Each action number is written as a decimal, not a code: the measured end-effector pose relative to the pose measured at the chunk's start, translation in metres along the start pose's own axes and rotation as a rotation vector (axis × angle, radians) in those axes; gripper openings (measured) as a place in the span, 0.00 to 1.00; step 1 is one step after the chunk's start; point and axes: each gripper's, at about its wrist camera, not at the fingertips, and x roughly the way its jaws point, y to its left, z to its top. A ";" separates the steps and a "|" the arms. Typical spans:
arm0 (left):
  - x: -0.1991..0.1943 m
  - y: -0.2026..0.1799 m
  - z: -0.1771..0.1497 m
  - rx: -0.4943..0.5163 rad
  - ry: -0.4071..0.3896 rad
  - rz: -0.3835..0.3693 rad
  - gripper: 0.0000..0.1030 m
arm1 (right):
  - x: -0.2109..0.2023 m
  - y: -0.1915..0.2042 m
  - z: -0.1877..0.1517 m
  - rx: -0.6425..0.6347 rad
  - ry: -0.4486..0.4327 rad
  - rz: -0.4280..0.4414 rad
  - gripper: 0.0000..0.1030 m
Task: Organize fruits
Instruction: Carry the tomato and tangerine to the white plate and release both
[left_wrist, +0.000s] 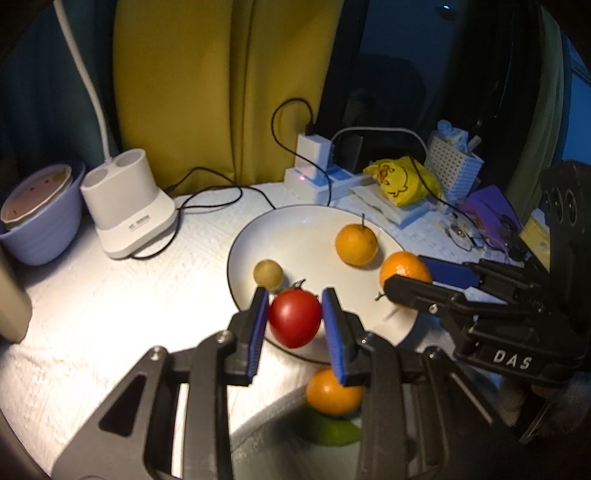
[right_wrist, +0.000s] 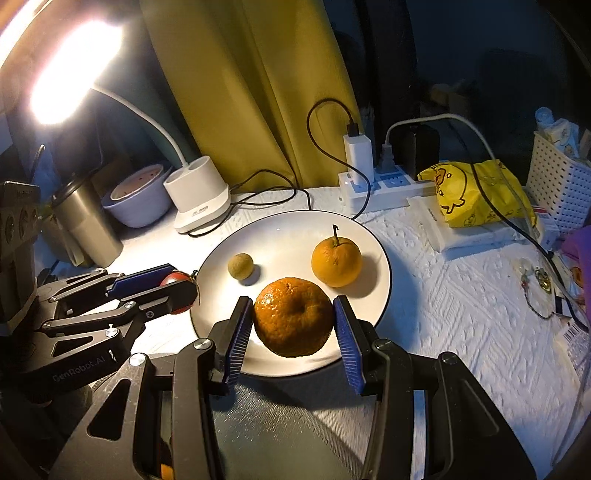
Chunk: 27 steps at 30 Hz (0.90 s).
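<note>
A white plate (left_wrist: 314, 229) (right_wrist: 288, 236) holds a stemmed orange (left_wrist: 355, 244) (right_wrist: 336, 262) and a small greenish-brown round fruit (left_wrist: 268, 274) (right_wrist: 240, 265). My left gripper (left_wrist: 295, 314) is shut on a red tomato (left_wrist: 294, 318) over the plate's near rim; it shows at left in the right wrist view (right_wrist: 177, 286). My right gripper (right_wrist: 293, 317) is shut on a dark orange mandarin (right_wrist: 292, 317) over the plate's front edge; it shows in the left wrist view (left_wrist: 405, 277). Another orange (left_wrist: 333, 393) lies on something green in a container below my left gripper.
A white lamp base (left_wrist: 127, 206) (right_wrist: 199, 197), a lilac bowl (left_wrist: 40, 218) and a steel tumbler (right_wrist: 86, 225) stand at the left. A power strip (right_wrist: 380, 184) with cables, a yellow duck bag (right_wrist: 480, 192) and a white basket (right_wrist: 557, 192) crowd the back right.
</note>
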 end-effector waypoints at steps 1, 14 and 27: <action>0.003 0.001 0.001 -0.002 0.001 -0.001 0.30 | 0.004 -0.001 0.001 0.000 0.005 0.000 0.46; 0.031 0.017 0.012 -0.046 0.031 -0.007 0.29 | 0.046 0.002 0.023 -0.023 0.022 0.024 0.46; 0.034 0.031 0.012 -0.104 0.060 -0.019 0.30 | 0.065 0.008 0.040 -0.007 -0.021 0.032 0.46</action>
